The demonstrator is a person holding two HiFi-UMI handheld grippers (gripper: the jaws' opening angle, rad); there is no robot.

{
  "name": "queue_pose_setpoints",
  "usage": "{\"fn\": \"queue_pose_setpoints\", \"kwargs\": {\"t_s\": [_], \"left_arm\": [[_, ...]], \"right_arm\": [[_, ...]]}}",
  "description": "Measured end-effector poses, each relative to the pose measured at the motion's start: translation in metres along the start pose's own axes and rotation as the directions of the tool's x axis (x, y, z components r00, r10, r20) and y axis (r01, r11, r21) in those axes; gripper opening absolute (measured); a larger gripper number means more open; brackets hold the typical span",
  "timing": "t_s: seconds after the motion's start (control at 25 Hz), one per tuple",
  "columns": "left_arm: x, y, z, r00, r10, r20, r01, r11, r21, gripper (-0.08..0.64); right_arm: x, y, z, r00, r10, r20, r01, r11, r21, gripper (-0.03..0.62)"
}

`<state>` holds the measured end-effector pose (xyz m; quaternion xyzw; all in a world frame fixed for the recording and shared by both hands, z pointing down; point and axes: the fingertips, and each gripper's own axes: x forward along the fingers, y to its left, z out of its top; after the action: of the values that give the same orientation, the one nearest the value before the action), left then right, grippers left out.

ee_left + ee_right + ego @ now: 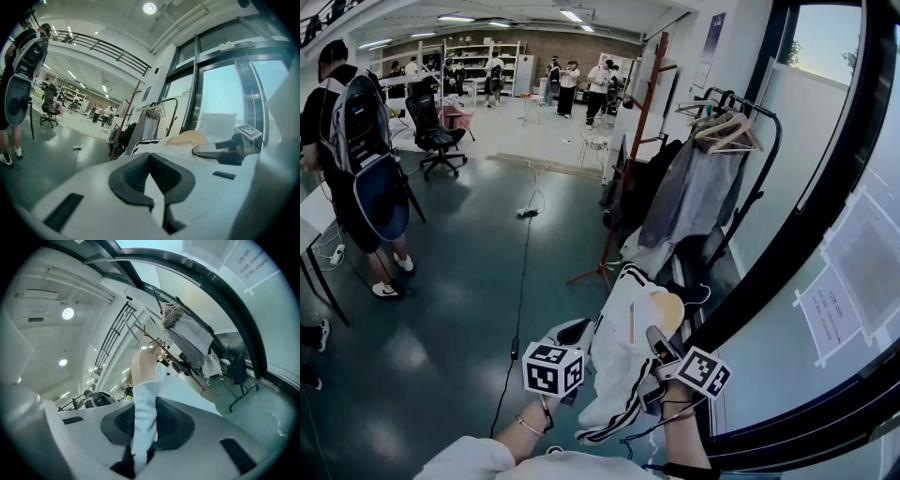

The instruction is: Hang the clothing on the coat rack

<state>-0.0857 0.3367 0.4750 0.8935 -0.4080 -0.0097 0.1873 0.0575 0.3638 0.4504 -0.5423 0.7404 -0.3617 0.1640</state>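
A white garment (pixel 623 361) with black stripes hangs between my two grippers, draped over a pale wooden hanger (pixel 664 309). My left gripper (pixel 575 337) is shut on the cloth's left side; in the left gripper view its jaws (pixel 150 158) pinch a thin fold of white fabric. At the garment's right side, under the hanger's shoulder, my right gripper (pixel 658 345) is shut on the cloth, and a strip of white cloth (pixel 143 423) runs between its pads. The reddish coat rack (pixel 630 169) stands ahead, with dark clothes on it.
A black clothes rail (pixel 761 150) with wooden hangers and a grey garment (pixel 689 192) stands right of the coat rack. A dark window frame (pixel 811 211) runs along the right. A person with a backpack (pixel 356 159), an office chair (pixel 431 122) and a floor cable (pixel 523 272) lie left.
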Motion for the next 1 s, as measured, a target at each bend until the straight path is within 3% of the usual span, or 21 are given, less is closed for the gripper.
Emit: {"fn": "queue_pose_setpoints", "kwargs": {"t_s": [0.64, 1.0], "left_arm": [[0.009, 0.013, -0.001, 1.0, 0.004, -0.006, -0.004, 1.0, -0.019, 0.009], [0.028, 0.032, 0.002, 0.999, 0.02, -0.029, -0.02, 1.0, -0.008, 0.008]], "right_arm": [[0.016, 0.004, 0.0, 1.0, 0.004, -0.022, -0.004, 1.0, -0.017, 0.081], [0.044, -0.01, 0.01, 1.0, -0.004, -0.026, 0.004, 1.0, 0.017, 0.081]]}}
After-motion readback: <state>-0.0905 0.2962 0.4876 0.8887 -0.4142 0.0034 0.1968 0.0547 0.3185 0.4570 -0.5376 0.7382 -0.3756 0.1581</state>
